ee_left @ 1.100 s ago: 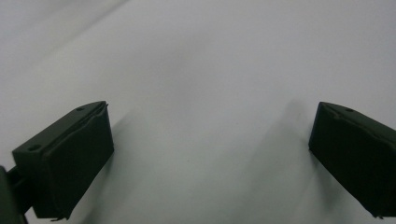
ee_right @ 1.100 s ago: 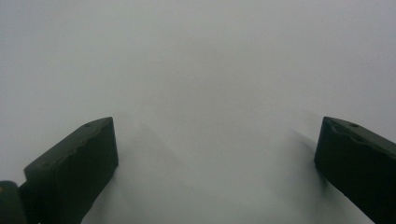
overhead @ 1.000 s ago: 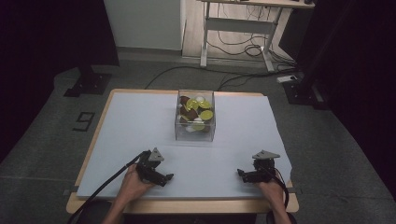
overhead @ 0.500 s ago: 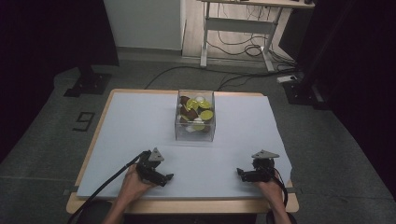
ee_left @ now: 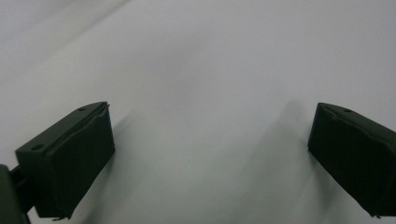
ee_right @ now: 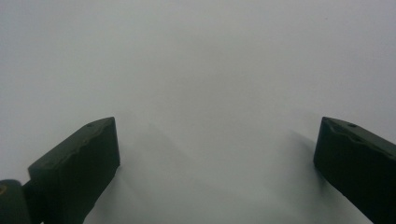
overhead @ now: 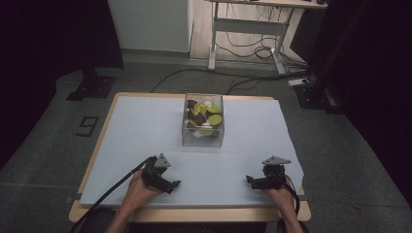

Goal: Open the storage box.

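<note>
Plastic, clear and thin-walled by the look of it, makes up the box (overhead: 203, 121) that sits a little above the centre of the high view, well apart from both our hands. We see it heaped with small pieces, yellow-green, brown and white (overhead: 206, 114); too small to tell what they are. We judge the box stiff but light, with smooth walls that would slip under a pinch, and liable to tip if pushed high on one side. Taking hold at the top rim, one wall between the pads, seems the safest grip; the pieces inside look light and rounded, so each would need a gentle squeeze across its middle.

Our left tongs (overhead: 165, 180) rest low at the lower left of that view, our right tongs (overhead: 252, 181) at the lower right, both on the pale sheet covering the surface (overhead: 141, 126). In each gripper view the jaws stand wide apart with nothing between them but bare sheet.
</note>
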Tool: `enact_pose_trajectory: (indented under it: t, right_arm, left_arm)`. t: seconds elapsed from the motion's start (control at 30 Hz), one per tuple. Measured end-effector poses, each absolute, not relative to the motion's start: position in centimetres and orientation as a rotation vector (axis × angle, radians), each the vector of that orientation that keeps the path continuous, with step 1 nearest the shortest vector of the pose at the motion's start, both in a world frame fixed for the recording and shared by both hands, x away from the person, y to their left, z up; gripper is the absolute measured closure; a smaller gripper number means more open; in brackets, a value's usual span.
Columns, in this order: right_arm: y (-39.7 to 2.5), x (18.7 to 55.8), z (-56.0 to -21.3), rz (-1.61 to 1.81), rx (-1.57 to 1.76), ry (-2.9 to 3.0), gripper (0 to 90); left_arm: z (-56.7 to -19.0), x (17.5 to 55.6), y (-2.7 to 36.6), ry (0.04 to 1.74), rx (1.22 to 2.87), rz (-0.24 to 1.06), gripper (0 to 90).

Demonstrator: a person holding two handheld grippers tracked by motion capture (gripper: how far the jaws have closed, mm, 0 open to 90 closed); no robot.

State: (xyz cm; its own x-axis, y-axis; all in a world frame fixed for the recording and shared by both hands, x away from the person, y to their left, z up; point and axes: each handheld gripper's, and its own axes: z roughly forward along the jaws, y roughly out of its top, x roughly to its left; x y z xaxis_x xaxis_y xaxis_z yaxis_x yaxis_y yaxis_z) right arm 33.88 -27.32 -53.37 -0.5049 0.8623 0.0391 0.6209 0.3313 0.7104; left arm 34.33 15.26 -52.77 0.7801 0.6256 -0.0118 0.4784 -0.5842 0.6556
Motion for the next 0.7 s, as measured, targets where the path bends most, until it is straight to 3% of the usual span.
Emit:
enact_pose_trajectory:
  t: [0.7]
  right_arm:
    - [-25.2, 33.3, -51.0, 1.069, 1.216, 2.301, 0.0]
  left_arm:
    - [-50.3, 35.0, 15.4, 0.788, 2.241, 0.267, 7.5]
